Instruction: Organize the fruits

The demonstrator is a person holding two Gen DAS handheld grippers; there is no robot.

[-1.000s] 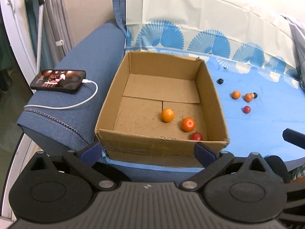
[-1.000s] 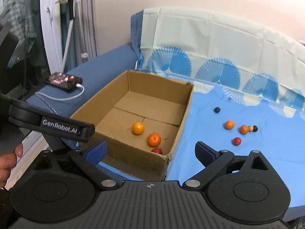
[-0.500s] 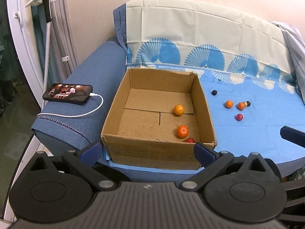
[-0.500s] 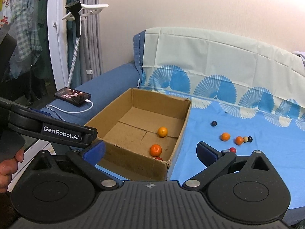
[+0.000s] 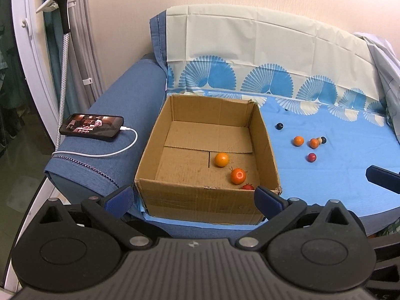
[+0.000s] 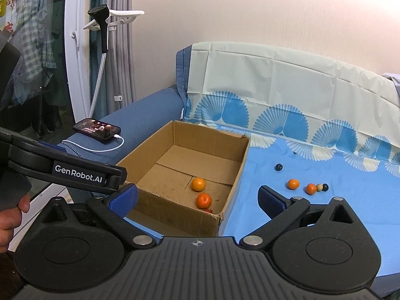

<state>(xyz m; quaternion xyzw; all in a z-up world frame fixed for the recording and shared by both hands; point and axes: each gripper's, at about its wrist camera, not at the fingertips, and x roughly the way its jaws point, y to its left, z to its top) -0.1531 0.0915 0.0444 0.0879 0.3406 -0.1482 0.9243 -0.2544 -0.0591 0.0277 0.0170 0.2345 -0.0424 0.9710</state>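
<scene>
A brown cardboard box (image 5: 197,200) (image 6: 175,207) sits on the blue cloth (image 5: 325,180) (image 6: 325,215). It holds two orange fruits (image 5: 221,159) (image 6: 198,184) (image 5: 238,175) (image 6: 204,200) and a small red fruit (image 5: 248,187), half hidden by the front wall. Several small fruits lie on the cloth right of the box: two orange (image 5: 298,141) (image 6: 293,184), a red one (image 5: 311,157), dark ones (image 5: 279,126) (image 6: 278,167). My left gripper (image 5: 193,195) stands open before the box, holding nothing. My right gripper (image 6: 197,196) is open too, back from the box and cloth.
A lit phone (image 5: 92,126) (image 6: 96,129) on a white cable rests on the blue sofa arm (image 5: 120,115) left of the box. A garment steamer stand (image 6: 102,57) and a white door frame stand at the left. A hand (image 6: 10,222) holds the left gripper.
Both grippers have drawn back and risen, so the box and fruits look smaller and farther. One orange fruit has rolled toward the box's far side. Both grippers stay open.
</scene>
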